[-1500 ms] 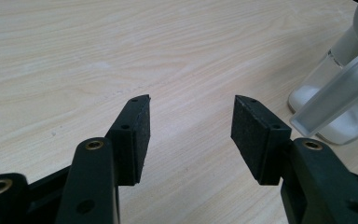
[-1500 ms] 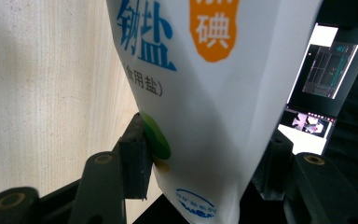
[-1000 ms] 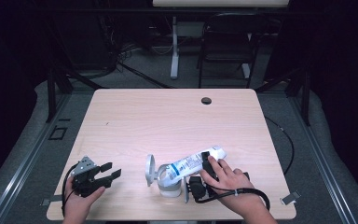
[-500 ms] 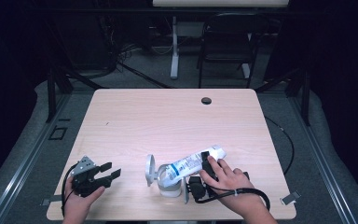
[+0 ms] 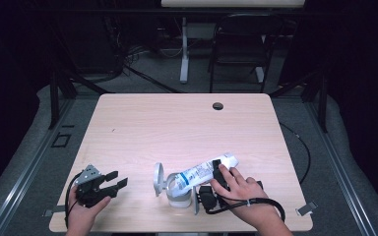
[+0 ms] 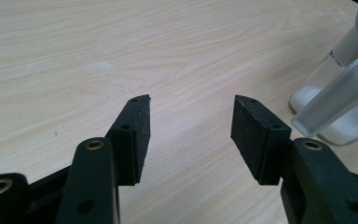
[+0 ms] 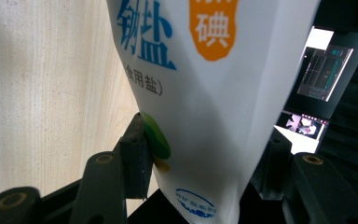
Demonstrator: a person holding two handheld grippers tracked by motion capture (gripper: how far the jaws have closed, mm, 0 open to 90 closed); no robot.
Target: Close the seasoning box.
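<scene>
A white salt bag (image 5: 203, 171) with blue and orange print lies tilted, its lower end over a clear container (image 5: 179, 194) at the table's front middle. The container's round lid (image 5: 158, 178) stands flipped open to its left. My right gripper (image 5: 220, 166) is shut on the bag's upper end, with a hand over it. In the right gripper view the bag (image 7: 214, 84) sits pinched between the two jaws of that gripper (image 7: 200, 135). My left gripper (image 5: 117, 179) rests open near the front left edge, holding nothing. The left gripper view shows its gap (image 6: 191, 105) over bare wood, the container (image 6: 340, 102) to the right.
The wooden table (image 5: 177, 123) has a small round cable hole (image 5: 218, 105) near its far edge. A chair (image 5: 238, 49) and a stand (image 5: 183, 59) are on the floor beyond it. Cables trail from both grippers off the front edge.
</scene>
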